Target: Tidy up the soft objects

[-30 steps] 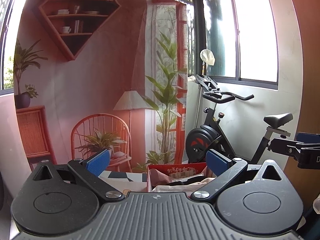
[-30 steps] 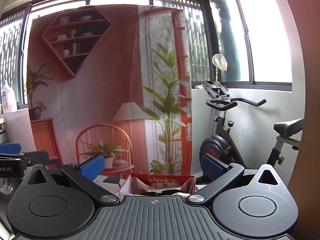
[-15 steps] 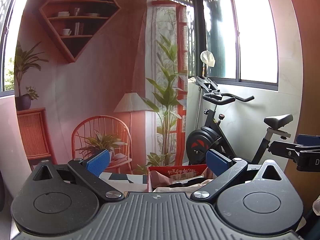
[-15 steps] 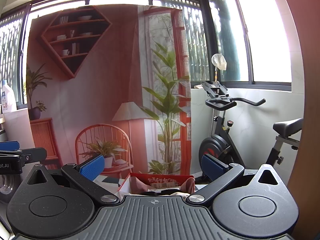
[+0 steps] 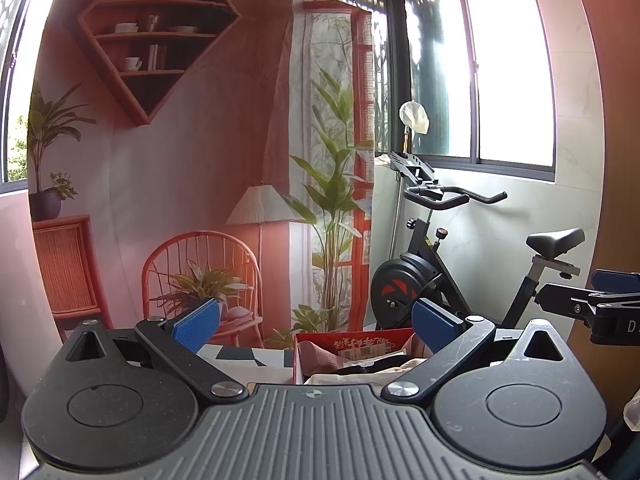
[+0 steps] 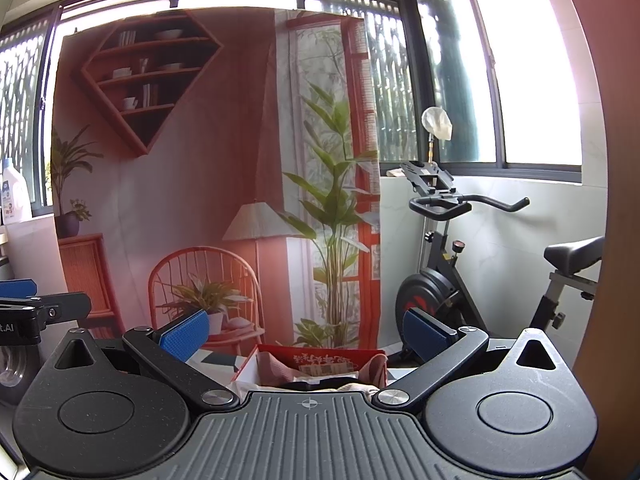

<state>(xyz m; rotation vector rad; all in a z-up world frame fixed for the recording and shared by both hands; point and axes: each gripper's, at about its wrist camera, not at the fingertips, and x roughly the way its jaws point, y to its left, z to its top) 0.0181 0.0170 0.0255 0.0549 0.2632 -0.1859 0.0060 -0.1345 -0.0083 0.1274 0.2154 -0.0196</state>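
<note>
Sitting low and centre, just past both grippers: a red box [image 5: 354, 346] stuffed with soft fabrics [image 6: 276, 368], pink folds against the left wall, something dark and something cream heaped toward the near side. Resting on a table [image 5: 240, 354] with a geometric-patterned top. Long axis of the box hard to call, the near half hidden behind each gripper body; printed back wall facing the cameras, open top facing up.

Left gripper [image 5: 316, 322] spread wide, blue pads well apart, nothing between them, held level and above the box's near edge. Right gripper [image 6: 306, 326] equally wide, empty too, box framed almost dead centre between its pads.

From the left wrist only: the right gripper's fingertip poking in at the far right edge, and a pale crumpled bag [image 5: 634, 410] low at the right. From the right wrist only: the left gripper's tip at the far left, and a white bottle [image 6: 14, 192] up on the windowsill.

Behind, in both views: a printed backdrop [image 5: 192, 152] of a room hanging over the window, and an exercise bike [image 6: 444, 280] against the tiled wall at right.
</note>
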